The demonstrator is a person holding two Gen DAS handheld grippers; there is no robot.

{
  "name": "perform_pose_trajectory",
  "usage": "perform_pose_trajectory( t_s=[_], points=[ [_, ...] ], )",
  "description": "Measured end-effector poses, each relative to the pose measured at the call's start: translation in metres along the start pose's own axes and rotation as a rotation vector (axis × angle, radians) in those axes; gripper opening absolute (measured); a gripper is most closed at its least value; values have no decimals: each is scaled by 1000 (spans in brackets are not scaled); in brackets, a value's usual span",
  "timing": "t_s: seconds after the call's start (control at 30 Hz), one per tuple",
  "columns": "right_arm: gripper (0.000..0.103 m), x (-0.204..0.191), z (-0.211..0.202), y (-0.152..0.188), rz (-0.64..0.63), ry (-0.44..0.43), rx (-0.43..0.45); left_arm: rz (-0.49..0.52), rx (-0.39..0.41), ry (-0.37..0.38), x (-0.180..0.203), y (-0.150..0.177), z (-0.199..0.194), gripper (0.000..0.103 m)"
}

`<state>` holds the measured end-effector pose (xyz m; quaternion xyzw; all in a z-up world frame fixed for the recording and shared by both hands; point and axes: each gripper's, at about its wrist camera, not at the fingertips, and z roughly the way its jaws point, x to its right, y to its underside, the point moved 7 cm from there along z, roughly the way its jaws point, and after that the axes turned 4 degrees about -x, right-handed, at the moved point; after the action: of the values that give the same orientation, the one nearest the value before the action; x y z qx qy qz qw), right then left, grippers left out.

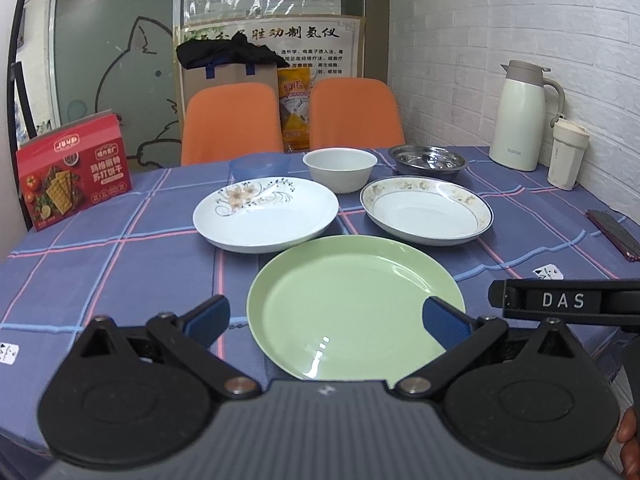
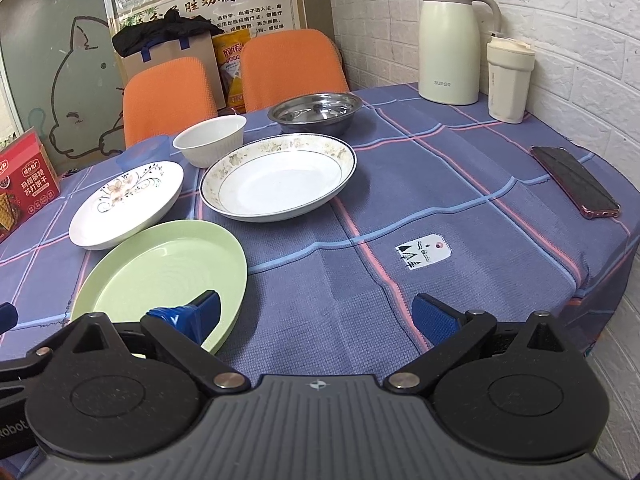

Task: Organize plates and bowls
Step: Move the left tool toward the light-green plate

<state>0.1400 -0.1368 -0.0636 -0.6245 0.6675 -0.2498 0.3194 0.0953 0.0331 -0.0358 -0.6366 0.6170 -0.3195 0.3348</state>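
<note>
A green plate [image 1: 352,304] [image 2: 160,272] lies nearest me on the blue checked tablecloth. Behind it sit a white plate with a flower print [image 1: 266,214] [image 2: 124,204] on the left and a white plate with a patterned rim [image 1: 426,210] [image 2: 280,176] on the right. Further back stand a white bowl [image 1: 340,170] [image 2: 210,140], a blue plastic bowl [image 1: 258,166] and a steel bowl [image 1: 428,160] [image 2: 316,112]. My left gripper [image 1: 326,320] is open, its fingers straddling the green plate from above. My right gripper [image 2: 318,312] is open over bare cloth, right of the green plate.
A red cracker box [image 1: 74,172] stands at the table's left edge. A cream thermos jug [image 2: 450,40] and a cream cup [image 2: 508,80] stand by the brick wall at the back right. A phone [image 2: 576,182] lies near the right edge. Two orange chairs [image 1: 232,120] stand behind the table.
</note>
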Motion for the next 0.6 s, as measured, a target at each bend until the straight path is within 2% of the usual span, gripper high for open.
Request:
perform_pose_trajectory(
  t_s=[0.37, 0.6],
  points=[
    [90, -8, 5, -3, -18, -7, -17, -3, -9, -9, -6, -4, 4, 102],
    [90, -28, 21, -18, -61, -40, -31, -29, -32, -69, -34, -20, 21, 102]
  ],
)
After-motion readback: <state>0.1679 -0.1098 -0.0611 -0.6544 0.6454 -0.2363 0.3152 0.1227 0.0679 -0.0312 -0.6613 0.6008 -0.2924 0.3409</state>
